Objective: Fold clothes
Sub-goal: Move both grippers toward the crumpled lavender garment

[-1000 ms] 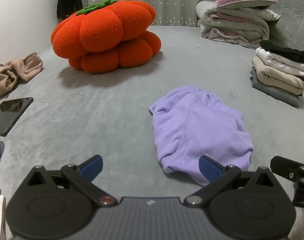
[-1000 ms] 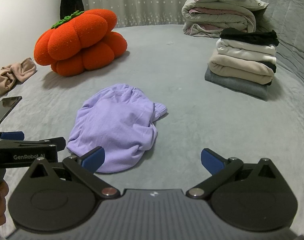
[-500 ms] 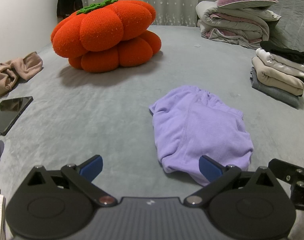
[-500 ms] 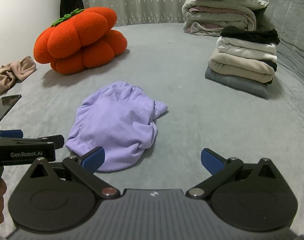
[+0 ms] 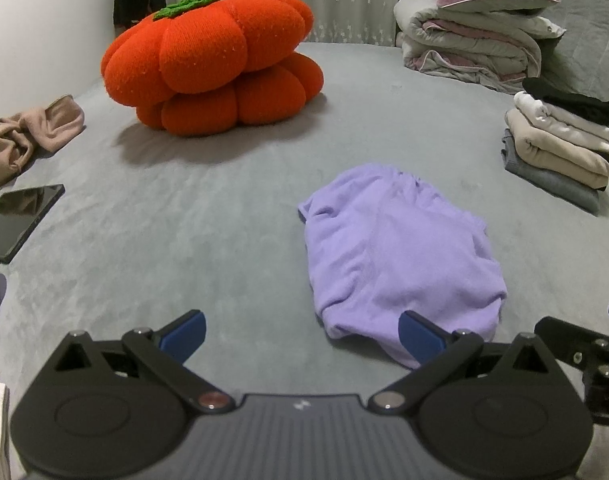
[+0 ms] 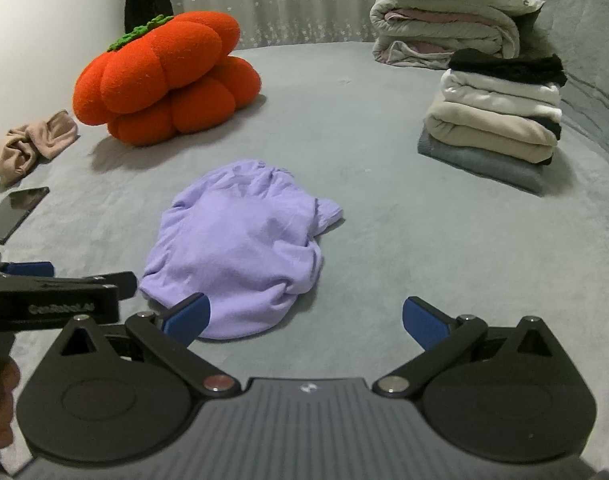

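Note:
A lilac garment (image 5: 400,256) (image 6: 240,248) lies crumpled in a loose heap on the grey bed (image 5: 184,220), a short way in front of both grippers. My left gripper (image 5: 302,334) is open with nothing between its blue pads; its right pad overlaps the garment's near edge in view. My right gripper (image 6: 306,318) is open too, its left pad in front of the garment's near edge. The left gripper (image 6: 48,300) shows from the side in the right wrist view. A stack of folded clothes (image 5: 560,148) (image 6: 496,120) sits at the right.
A big orange pumpkin cushion (image 5: 212,64) (image 6: 164,76) stands at the back left. A beige garment (image 5: 24,136) (image 6: 32,144) and a dark tablet (image 5: 20,216) (image 6: 12,216) lie at the left edge. Folded bedding with a pink pillow (image 5: 476,28) is at the back right.
Both grippers have crept slightly forward toward the lilac garment, which looks a little nearer. Both remain open, and the garment has not moved.

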